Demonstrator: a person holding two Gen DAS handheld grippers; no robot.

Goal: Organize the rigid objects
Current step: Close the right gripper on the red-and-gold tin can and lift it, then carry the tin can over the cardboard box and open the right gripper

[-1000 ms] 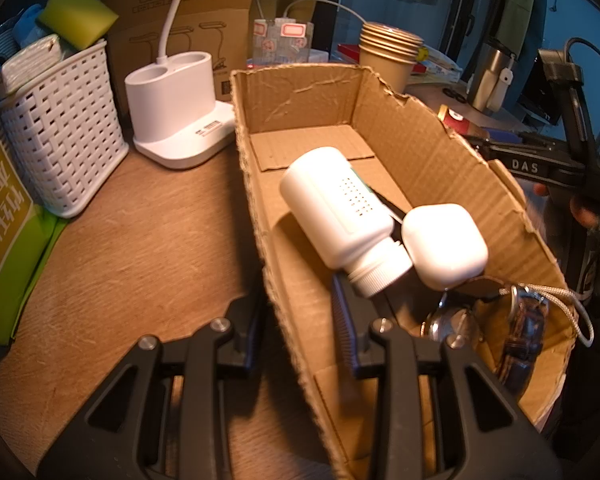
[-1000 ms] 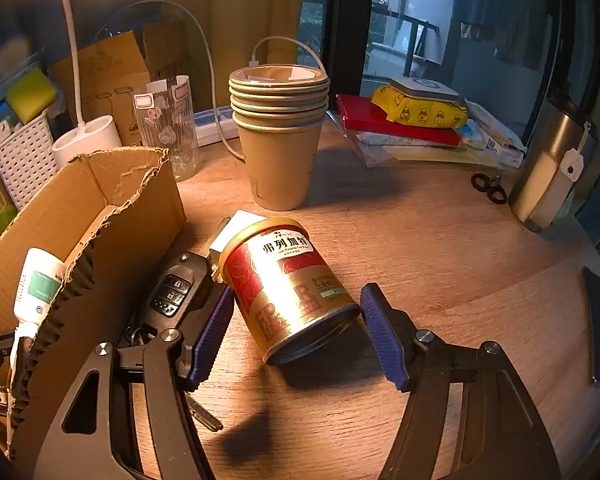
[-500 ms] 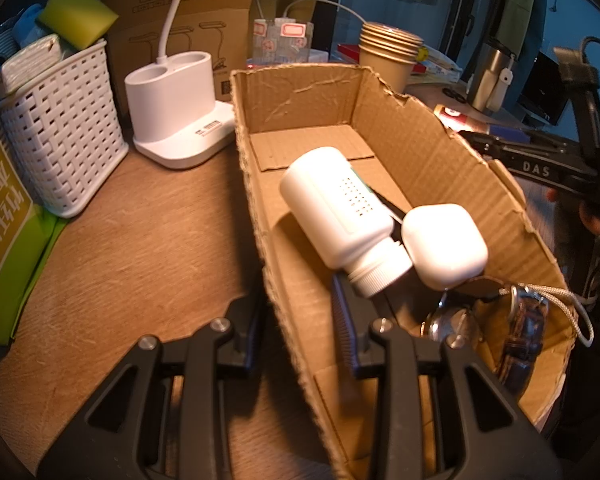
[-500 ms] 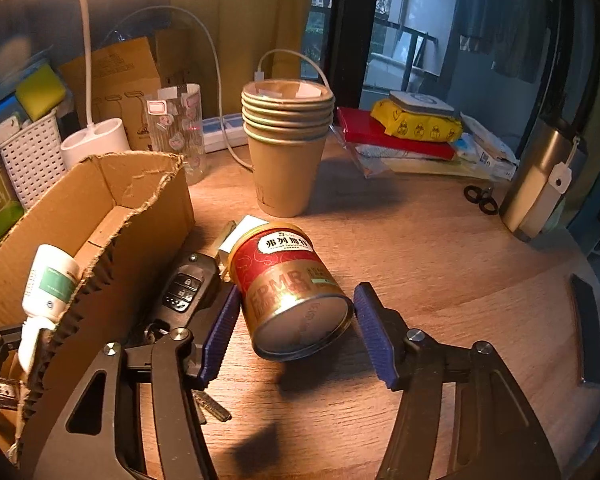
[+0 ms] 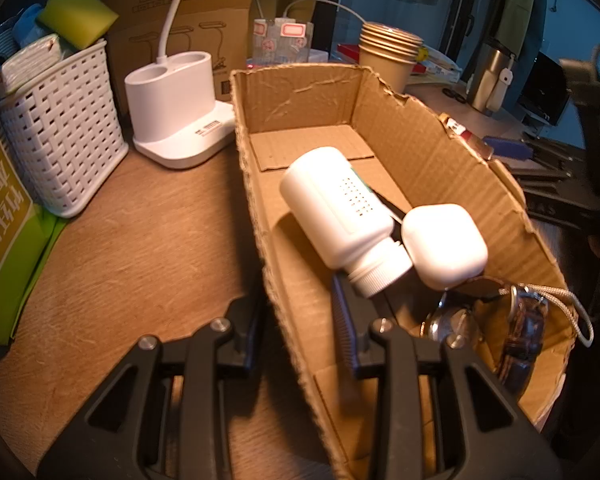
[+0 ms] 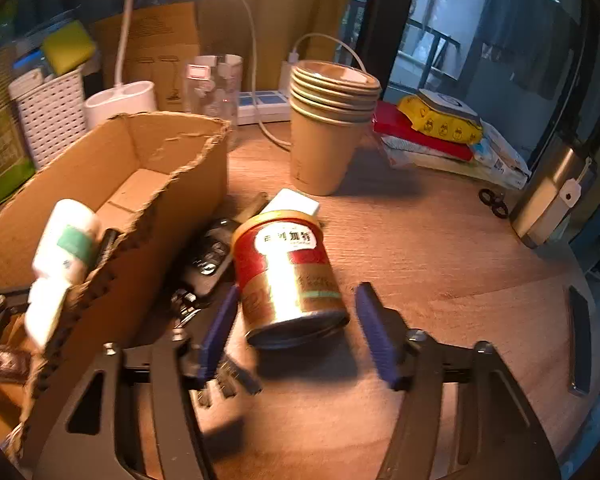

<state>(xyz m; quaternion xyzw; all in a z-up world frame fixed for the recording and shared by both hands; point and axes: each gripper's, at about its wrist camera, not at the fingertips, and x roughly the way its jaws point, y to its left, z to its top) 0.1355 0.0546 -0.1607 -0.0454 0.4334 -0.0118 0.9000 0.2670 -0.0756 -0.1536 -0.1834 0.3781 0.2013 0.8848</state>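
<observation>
A torn cardboard box (image 5: 420, 152) holds a white bottle (image 5: 336, 212), a white earbud case (image 5: 446, 246) and a wristwatch (image 5: 524, 332). My left gripper (image 5: 300, 320) is shut on the box's left wall. In the right wrist view, a red and gold can (image 6: 286, 276) lies tipped between the blue pads of my right gripper (image 6: 296, 336), which is open around it, off the table. The box (image 6: 112, 184) stands to its left. A black car key (image 6: 208, 256) and a white block (image 6: 294, 202) lie beside the can.
A stack of paper cups (image 6: 328, 128), a glass jar (image 6: 216, 84), a power strip (image 6: 264, 106) and a white lamp base (image 5: 176, 120) stand behind. A white basket (image 5: 60, 128) is at left. A steel flask (image 6: 552, 196), scissors (image 6: 494, 202) and stacked packets (image 6: 440, 132) are at right.
My right gripper has risen and tilted with the can between its pads; the can's far end has swung up. The left gripper and the box have not moved.
</observation>
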